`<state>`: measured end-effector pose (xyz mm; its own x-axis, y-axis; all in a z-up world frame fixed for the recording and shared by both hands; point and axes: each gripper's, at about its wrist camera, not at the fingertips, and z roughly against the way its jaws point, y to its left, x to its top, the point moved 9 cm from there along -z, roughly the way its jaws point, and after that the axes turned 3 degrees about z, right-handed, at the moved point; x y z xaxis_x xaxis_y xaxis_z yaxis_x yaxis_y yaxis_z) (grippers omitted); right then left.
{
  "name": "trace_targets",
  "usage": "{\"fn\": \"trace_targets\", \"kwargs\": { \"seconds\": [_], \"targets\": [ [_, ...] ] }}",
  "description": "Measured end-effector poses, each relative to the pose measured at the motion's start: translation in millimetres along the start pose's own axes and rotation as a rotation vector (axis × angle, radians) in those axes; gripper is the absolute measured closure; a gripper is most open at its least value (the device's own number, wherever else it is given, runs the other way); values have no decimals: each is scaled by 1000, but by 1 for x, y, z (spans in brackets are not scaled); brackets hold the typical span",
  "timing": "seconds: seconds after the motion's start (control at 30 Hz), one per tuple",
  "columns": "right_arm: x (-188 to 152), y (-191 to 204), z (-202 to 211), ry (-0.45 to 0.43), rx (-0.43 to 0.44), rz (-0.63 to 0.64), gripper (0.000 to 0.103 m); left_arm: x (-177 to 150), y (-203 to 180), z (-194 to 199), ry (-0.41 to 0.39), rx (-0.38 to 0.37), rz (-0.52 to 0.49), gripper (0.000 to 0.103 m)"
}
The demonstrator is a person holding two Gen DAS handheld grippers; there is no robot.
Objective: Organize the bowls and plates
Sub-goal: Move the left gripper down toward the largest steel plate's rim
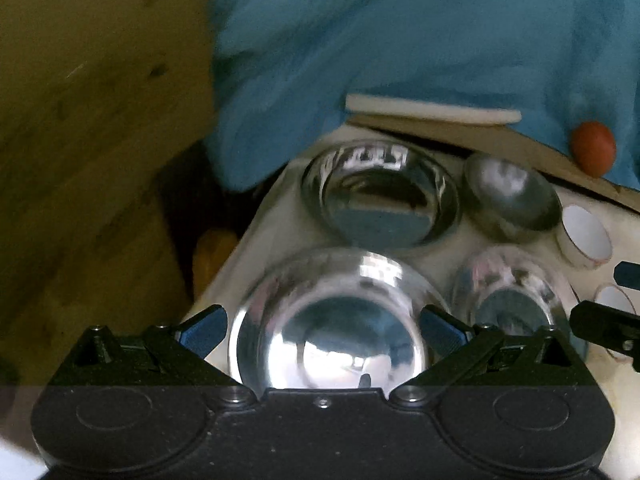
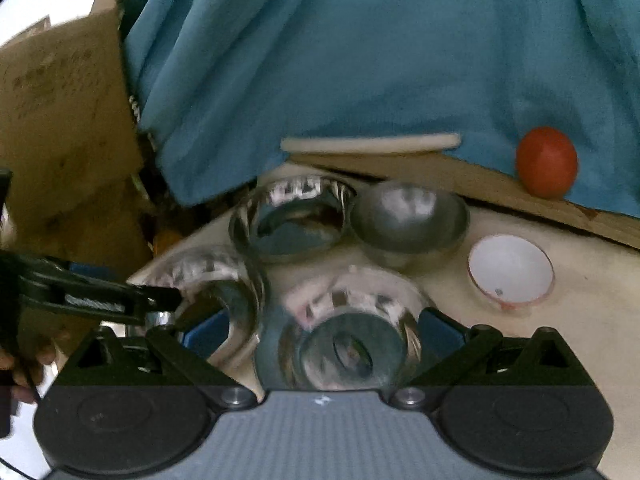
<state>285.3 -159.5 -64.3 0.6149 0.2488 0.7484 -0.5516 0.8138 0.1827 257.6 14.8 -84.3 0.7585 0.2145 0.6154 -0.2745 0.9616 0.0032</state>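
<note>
Several steel bowls stand close together on a cream table. My left gripper is open, its blue pads on either side of a large shiny bowl, just off its rim. My right gripper is open around a smaller steel bowl that seems to lie upside down, base ring toward the camera. Behind them sit a deep shiny bowl and a matte steel bowl. A white bowl with a red rim stands to the right. The left gripper's black finger reaches over the large bowl.
A blue cloth hangs behind the table. A red ball-like thing rests on a cardboard edge at the back right, and a pale flat strip lies along it. Brown cardboard stands to the left. A hand shows at far left.
</note>
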Motion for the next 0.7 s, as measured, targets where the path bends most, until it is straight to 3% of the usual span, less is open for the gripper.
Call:
{"fn": "trace_targets", "kwargs": {
  "seconds": [0.13, 0.3, 0.53, 0.7],
  "targets": [
    [14, -13, -16, -13, 38, -120, 0, 24, -7, -28, 12, 40, -62, 1],
    [20, -29, -34, 17, 114, -310, 1, 45, -13, -60, 35, 66, -62, 1],
    [26, -33, -63, 32, 137, -325, 6, 54, -18, -89, 58, 48, -40, 5],
    [26, -33, -81, 63, 160, -375, 16, 57, -16, -101, 68, 44, -36, 13]
  ]
}}
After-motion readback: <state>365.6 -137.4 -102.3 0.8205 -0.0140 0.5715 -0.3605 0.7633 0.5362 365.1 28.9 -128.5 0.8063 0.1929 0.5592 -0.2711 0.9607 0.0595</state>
